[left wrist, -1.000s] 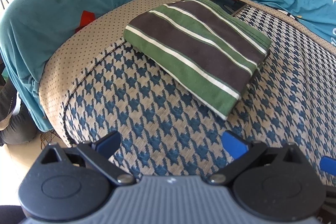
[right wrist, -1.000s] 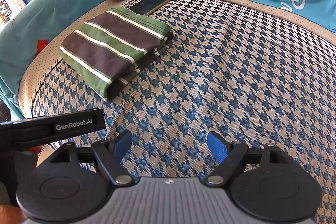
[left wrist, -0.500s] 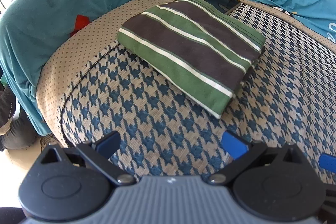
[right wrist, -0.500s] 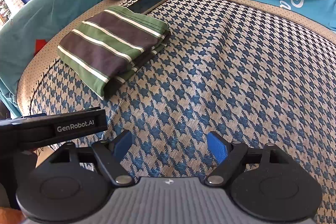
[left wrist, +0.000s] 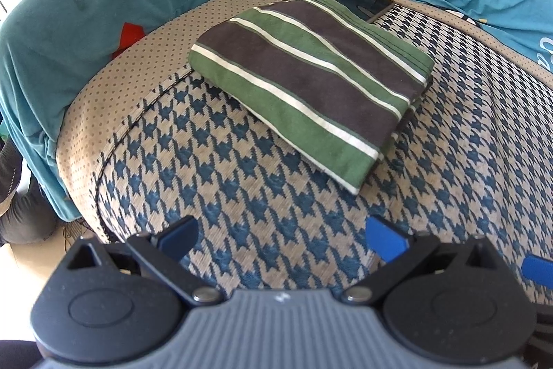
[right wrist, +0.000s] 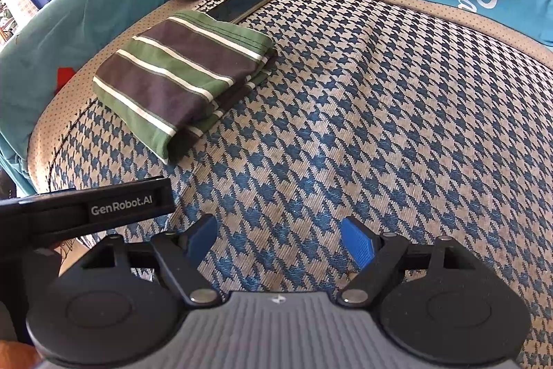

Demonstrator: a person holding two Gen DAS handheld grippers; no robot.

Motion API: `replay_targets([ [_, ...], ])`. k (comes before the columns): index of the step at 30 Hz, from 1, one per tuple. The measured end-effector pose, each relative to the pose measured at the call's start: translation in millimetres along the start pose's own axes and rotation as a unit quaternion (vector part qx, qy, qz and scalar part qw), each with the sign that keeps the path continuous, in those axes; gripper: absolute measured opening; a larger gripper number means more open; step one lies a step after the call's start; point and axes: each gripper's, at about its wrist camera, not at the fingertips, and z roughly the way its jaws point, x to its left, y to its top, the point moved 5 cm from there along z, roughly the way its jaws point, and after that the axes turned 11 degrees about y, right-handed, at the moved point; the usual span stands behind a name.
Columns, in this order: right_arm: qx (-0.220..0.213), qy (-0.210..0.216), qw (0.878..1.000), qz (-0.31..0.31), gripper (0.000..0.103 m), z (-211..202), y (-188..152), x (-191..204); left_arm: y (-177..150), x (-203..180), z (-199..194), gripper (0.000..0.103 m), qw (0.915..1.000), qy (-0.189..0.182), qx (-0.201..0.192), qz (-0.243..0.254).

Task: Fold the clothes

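One striped shirt [left wrist: 307, 89] lies folded into a neat packet on the houndstooth cushion [left wrist: 242, 182], a phone [right wrist: 247, 2] just behind it. It looks soft, light and floppy; I'd pinch it at the thick folded edge. Both the left claw [left wrist: 281, 236] and right claw [right wrist: 278, 237] hover near, angled down, jaws apart and empty.

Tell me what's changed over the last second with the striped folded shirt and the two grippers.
Nothing visibly changed. The folded striped shirt lies flat on the houndstooth cushion, the phone tucked at its far edge. The left gripper and right gripper both hover open and empty above the cushion, short of the shirt, as they did a second ago.
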Motion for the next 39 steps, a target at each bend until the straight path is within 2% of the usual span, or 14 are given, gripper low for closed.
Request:
replay_targets([
  [39, 0.003, 0.007, 1.0, -0.002, 0.079, 0.9, -1.0, 4.1, -2.3, 5.3, 6.7, 0.103, 0.9998, 0.008, 0.01, -0.015],
])
